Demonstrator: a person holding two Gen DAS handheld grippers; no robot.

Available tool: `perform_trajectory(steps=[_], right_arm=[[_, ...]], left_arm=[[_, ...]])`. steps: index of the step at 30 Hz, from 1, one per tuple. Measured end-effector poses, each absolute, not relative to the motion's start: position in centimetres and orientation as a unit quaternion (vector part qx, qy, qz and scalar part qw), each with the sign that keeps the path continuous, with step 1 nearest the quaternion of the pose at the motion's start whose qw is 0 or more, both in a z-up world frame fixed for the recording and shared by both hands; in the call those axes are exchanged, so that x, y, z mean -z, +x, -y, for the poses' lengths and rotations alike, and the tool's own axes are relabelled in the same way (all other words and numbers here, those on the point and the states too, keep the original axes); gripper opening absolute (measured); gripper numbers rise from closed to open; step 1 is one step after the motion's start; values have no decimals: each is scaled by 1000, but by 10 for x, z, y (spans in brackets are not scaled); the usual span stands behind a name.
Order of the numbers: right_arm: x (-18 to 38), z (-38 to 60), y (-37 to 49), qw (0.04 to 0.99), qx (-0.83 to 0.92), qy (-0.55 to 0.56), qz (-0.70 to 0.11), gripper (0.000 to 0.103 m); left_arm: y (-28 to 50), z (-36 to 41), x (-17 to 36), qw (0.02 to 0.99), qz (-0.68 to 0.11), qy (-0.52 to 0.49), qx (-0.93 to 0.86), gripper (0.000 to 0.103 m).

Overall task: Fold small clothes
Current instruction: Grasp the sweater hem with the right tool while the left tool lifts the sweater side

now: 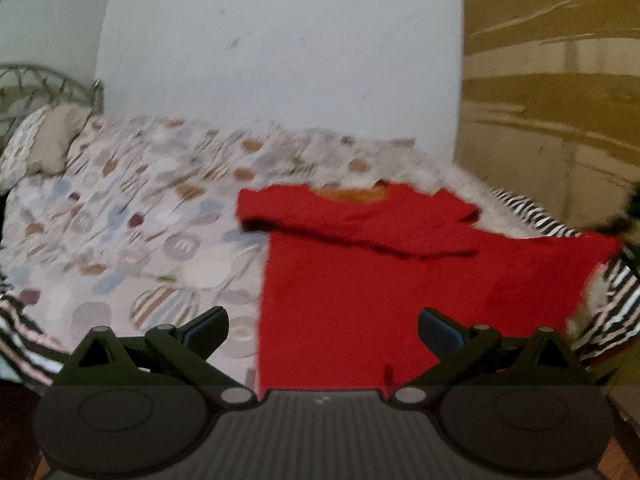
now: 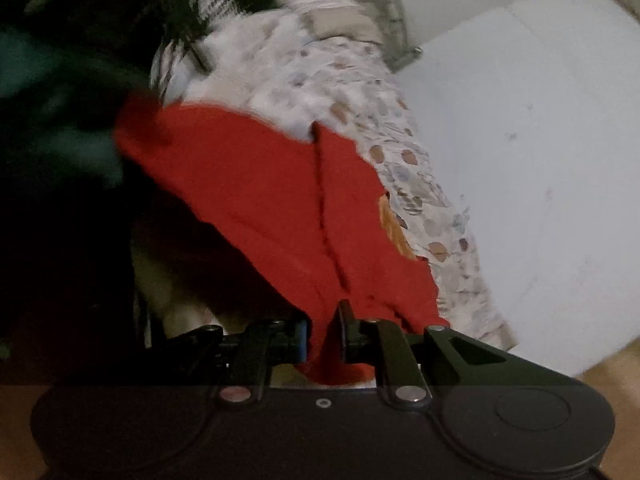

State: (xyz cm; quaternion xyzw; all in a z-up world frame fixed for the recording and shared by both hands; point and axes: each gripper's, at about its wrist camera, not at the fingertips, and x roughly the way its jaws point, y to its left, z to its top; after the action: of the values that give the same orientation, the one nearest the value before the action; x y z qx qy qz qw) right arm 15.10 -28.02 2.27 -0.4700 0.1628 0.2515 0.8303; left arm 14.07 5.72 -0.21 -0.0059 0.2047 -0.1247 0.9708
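A small red t-shirt [image 1: 360, 280] lies on the patterned bedspread [image 1: 140, 220], its left sleeve folded across the chest under an orange-lined collar. My left gripper [image 1: 322, 328] is open and empty, held above the shirt's lower hem. My right gripper [image 2: 324, 340] is shut on the red shirt [image 2: 280, 200], pinching a bunched edge of the cloth between its fingers. In the left wrist view that held corner is lifted at the far right, over the bed's edge.
A white wall [image 1: 280, 60] rises behind the bed. A pillow [image 1: 44, 144] and metal headboard [image 1: 48, 84] stand at the far left. A black-and-white striped blanket [image 1: 616, 304] lies at the right edge. A tan cardboard surface [image 1: 552, 80] stands at the right.
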Motion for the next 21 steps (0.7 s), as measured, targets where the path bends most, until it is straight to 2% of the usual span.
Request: perform_trajectory(steps=[7, 17, 21], right_arm=[[-91, 268, 203, 876, -276, -309, -246, 13], [-110, 264, 231, 885, -280, -261, -265, 13], [-113, 266, 236, 889, -280, -244, -267, 13]], left_arm=[[113, -16, 10, 970, -158, 19, 184, 103], [141, 66, 48, 952, -203, 161, 163, 103], [161, 71, 58, 948, -235, 169, 135, 102]])
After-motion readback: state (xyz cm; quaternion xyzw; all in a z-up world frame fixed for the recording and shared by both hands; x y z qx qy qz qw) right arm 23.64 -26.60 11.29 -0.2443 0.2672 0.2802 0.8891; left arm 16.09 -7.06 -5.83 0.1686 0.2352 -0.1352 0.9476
